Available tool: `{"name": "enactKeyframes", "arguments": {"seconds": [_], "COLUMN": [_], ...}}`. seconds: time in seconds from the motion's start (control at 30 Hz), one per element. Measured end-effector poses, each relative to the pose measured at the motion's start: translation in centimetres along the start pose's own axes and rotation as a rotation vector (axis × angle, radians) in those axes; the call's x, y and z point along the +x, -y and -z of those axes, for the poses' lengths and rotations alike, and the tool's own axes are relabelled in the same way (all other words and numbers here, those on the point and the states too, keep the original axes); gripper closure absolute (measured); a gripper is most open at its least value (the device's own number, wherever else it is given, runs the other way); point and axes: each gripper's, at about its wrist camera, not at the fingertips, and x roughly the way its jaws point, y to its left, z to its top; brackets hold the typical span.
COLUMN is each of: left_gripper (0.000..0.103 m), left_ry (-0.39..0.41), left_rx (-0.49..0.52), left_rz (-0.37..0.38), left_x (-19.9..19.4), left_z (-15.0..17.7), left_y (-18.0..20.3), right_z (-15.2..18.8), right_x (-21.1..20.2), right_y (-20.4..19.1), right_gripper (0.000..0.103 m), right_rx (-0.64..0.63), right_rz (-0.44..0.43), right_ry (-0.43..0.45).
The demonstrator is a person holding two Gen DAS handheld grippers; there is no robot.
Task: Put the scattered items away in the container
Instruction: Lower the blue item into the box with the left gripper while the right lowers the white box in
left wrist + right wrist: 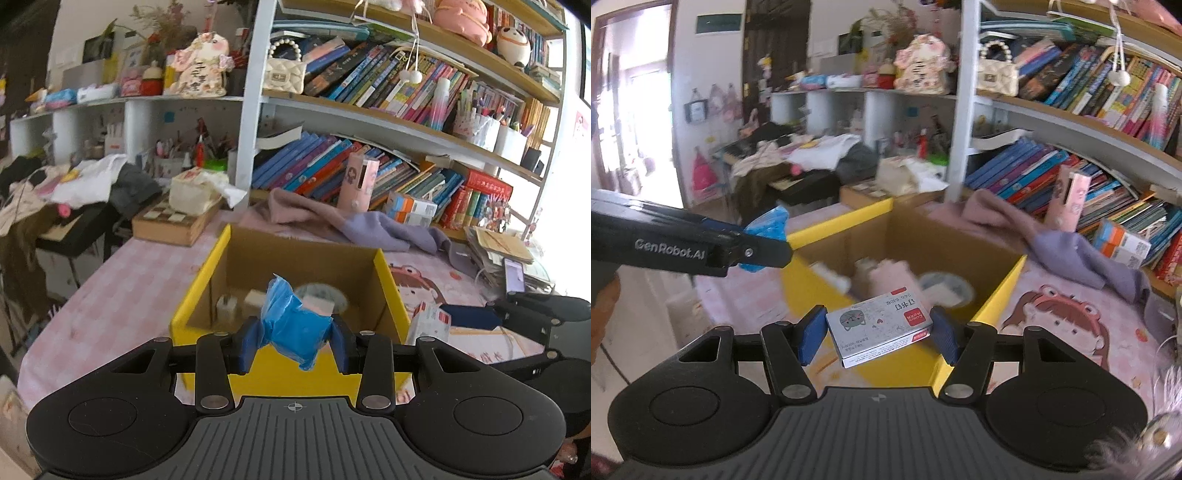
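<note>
Left claw (293, 345) squeezing a soft, crinkly blue packet (291, 328), right claw (879, 334) pinching a light, stiff staple box (879, 328) by its short ends. Both just above the yellow box (199, 291) on the table (122, 295). Probably easy to drop in.

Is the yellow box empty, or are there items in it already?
Not empty. The open cardboard box already holds a few things: a round grey object, something pink and small white pieces; blur hides what they are.
</note>
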Motion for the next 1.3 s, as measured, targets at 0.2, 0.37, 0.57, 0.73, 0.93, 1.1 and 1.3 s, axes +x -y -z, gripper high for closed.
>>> {"name": "enactKeyframes", "arguments": {"seconds": [0.2,0.37,0.57,0.73,0.93,1.1,1.3], "left_gripper": [0.064,0.064,0.064,0.064,0.064,0.062,0.024], "left_ry": [-0.044,-0.114,-0.214,-0.268,-0.308,-0.312,-0.239], "left_rx": [0.005,0.023,0.09,0.086,0.098,0.107,0.169], "left_rz": [0.016,0.011,-0.044,-0.057,-0.062,-0.081,-0.087], "left_x": [5.7,11.0,16.6,19.2,20.8,21.2,19.8], "left_z": [-3.0,-5.0,-5.5,-5.9,-5.8,-5.6,-5.9], "left_y": [-0.2,-0.5,-0.6,-1.1,-1.3,-1.1,0.0], "right_z": [-2.1,-3.5,-4.5,-4.9,-4.9,-4.5,-4.8], "right_x": [4.6,9.8,15.6,18.4,20.3,20.7,19.8], "right_y": [3.0,4.7,5.9,6.5,6.5,6.3,6.3], "right_gripper": [0.044,0.044,0.044,0.044,0.044,0.044,0.032], "right_rx": [-0.039,-0.11,-0.194,-0.237,-0.259,-0.258,-0.229], "right_rz": [0.028,0.047,0.057,0.055,0.039,0.033,0.036], "right_ry": [-0.01,-0.051,-0.133,-0.173,-0.222,-0.243,-0.21]}}
